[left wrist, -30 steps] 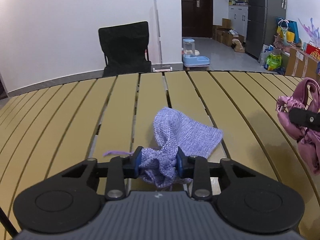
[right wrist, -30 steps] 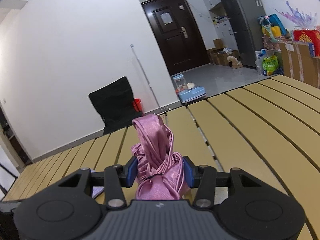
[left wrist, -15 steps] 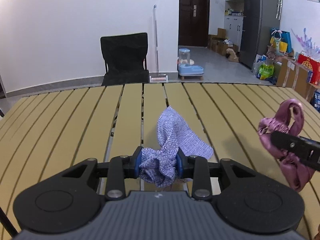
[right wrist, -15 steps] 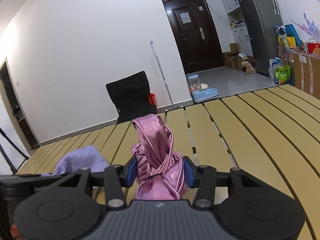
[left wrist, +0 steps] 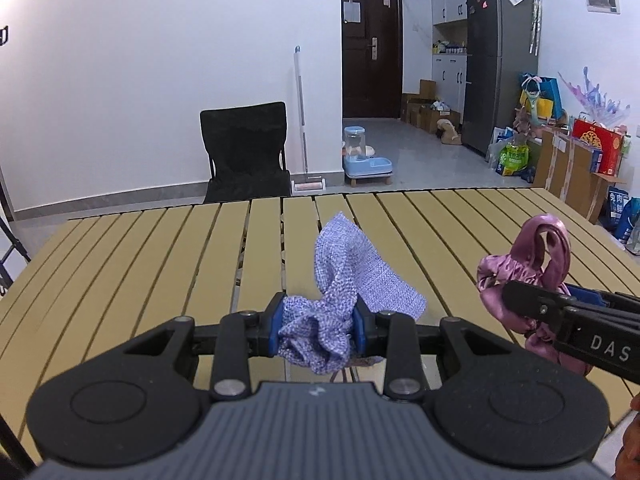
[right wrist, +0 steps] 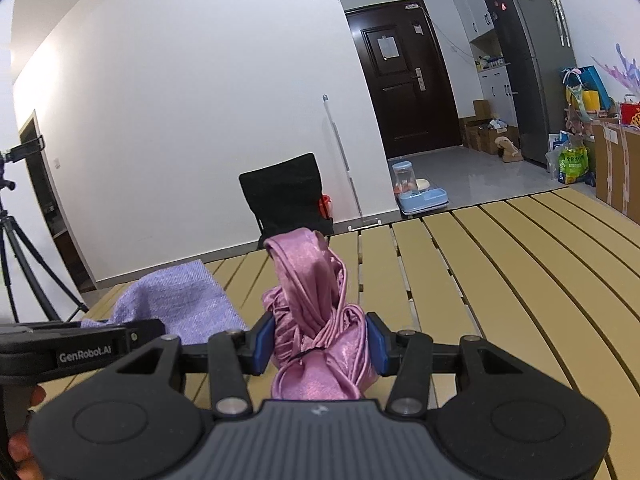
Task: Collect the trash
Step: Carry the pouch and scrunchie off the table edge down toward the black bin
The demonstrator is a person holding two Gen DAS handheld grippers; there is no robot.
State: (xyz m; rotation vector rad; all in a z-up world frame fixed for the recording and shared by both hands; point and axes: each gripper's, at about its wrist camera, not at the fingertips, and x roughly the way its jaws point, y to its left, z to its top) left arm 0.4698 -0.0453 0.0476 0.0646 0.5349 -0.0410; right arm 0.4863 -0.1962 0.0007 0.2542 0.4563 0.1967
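Since the earlier frames both grippers have risen and pulled back from the slatted counter (left wrist: 140,264), so more of its far edge and the room behind now show, and each cloth hangs clear of the slats instead of trailing on them. On the left, the left gripper (left wrist: 319,330) pinches the gathered end of the lavender woven cloth (left wrist: 344,276); the loose flap runs forward and a little to the right from the jaws, drooping over the counter. Just to its right, at much the same height, the right gripper (right wrist: 320,344) is clamped on the bunched pink satin cloth (right wrist: 316,320), whose twisted loop stands up and forward from the jaws. The two bundles sit side by side, near but not touching. No bin or bag shows in either view, so each hand is equally placed for the drop and the carry direction cannot be judged yet.
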